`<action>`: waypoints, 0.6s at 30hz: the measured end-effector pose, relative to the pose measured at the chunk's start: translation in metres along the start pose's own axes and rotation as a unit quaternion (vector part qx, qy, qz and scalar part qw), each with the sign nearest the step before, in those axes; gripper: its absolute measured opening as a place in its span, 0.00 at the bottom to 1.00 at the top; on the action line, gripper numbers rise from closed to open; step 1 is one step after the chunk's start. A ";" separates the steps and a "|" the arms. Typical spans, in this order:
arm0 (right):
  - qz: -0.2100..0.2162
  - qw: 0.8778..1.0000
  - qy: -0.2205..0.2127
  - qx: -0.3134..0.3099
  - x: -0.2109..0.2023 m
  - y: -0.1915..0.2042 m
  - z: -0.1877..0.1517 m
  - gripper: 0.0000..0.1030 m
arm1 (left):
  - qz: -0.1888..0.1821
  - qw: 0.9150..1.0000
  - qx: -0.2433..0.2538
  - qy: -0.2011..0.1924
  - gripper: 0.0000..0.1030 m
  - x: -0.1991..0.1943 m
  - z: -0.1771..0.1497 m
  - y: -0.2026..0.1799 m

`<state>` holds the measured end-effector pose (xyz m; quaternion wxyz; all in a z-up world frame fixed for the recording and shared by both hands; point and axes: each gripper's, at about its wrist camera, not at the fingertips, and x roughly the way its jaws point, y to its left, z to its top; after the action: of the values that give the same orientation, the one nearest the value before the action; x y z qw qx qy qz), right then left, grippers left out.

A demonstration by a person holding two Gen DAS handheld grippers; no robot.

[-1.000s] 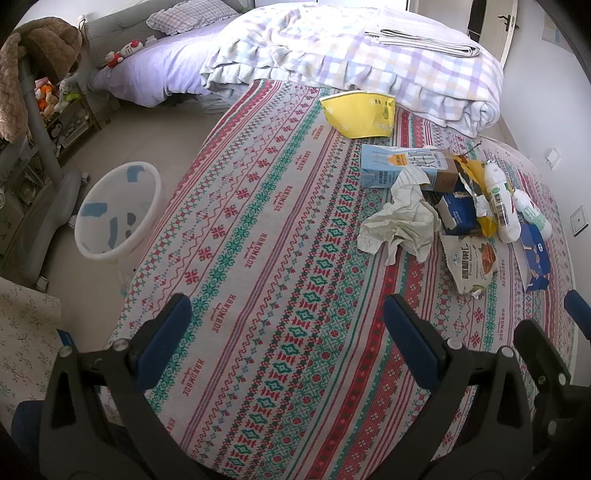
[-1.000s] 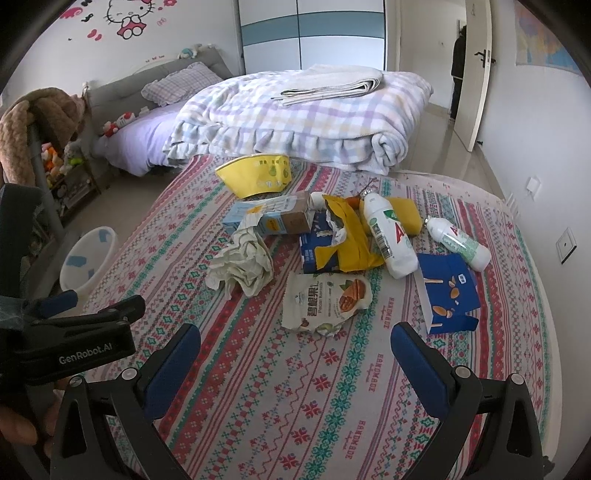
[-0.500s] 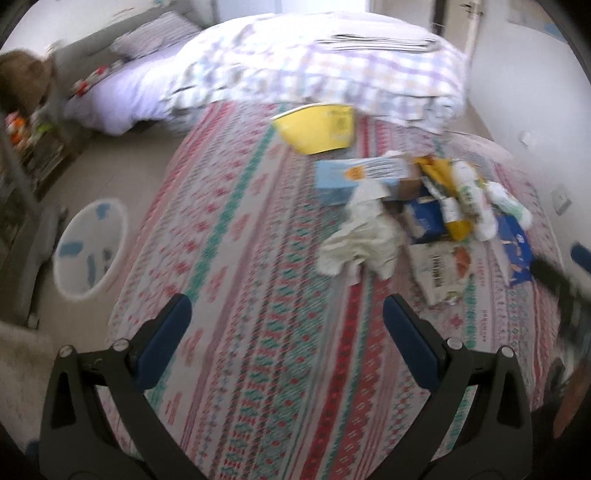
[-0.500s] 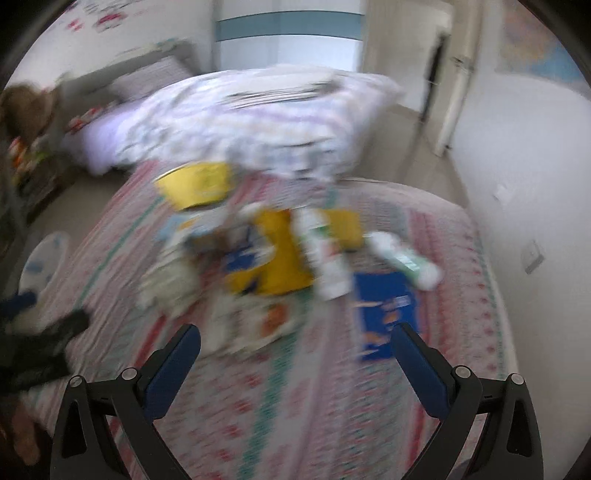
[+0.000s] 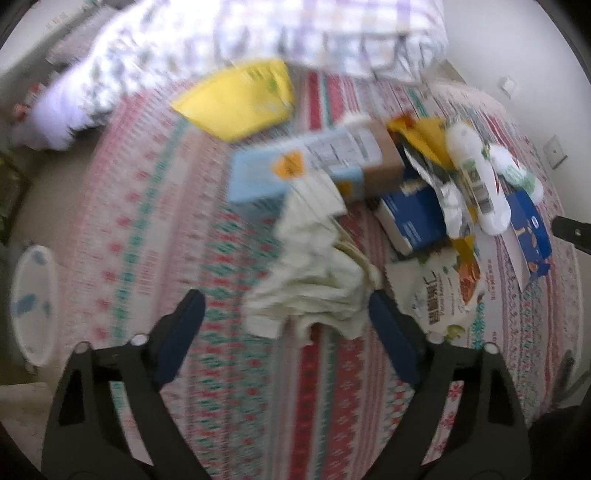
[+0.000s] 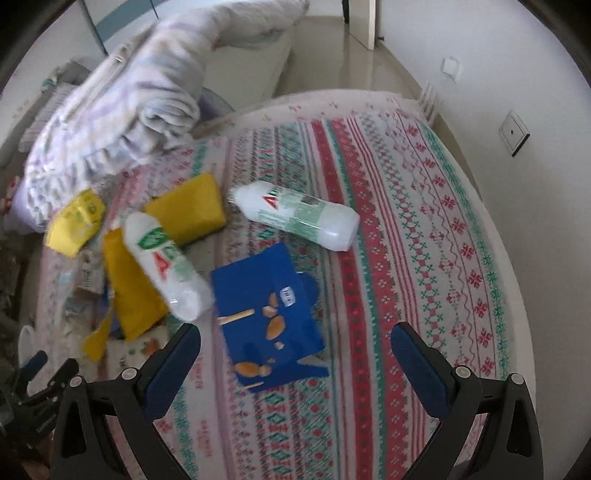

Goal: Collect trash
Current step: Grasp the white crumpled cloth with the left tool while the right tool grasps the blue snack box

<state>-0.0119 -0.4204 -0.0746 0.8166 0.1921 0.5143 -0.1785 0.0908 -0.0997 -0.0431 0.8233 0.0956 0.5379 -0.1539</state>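
Observation:
Trash lies in a heap on a patterned bedspread. In the left wrist view my left gripper is open, its fingers either side of the near end of a crumpled pale tissue wad. Beyond lie a light blue carton, a dark blue box, a snack packet and a white bottle. In the right wrist view my right gripper is open just above a flat blue box. Two white bottles and yellow wrappers lie beyond.
A yellow bag lies at the far side by a folded checked quilt. A white bin stands on the floor to the left. The wall with a socket plate is to the right.
Both grippers have moved forward and down towards the heap. The left now straddles the tissue wad. The right has swung right, over the blue box. Both stay open.

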 end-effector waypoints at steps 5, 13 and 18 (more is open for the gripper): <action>-0.020 0.999 0.048 -0.006 0.033 0.000 0.003 1.00 | -0.066 0.997 -0.033 0.019 0.32 0.012 -0.001 0.004; 0.022 0.997 0.066 -0.035 0.031 0.021 -0.019 0.43 | -0.094 0.993 -0.067 -0.012 0.13 -0.027 -0.011 0.022; 0.056 0.997 0.046 -0.014 0.012 0.011 -0.024 0.08 | -0.096 0.992 -0.081 -0.030 0.13 -0.041 -0.016 0.035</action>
<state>-0.0200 -0.4008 -0.0937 0.8035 0.2168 0.5421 -0.1165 0.0742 -0.0554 -0.0126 0.8254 -0.0281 0.5302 -0.1916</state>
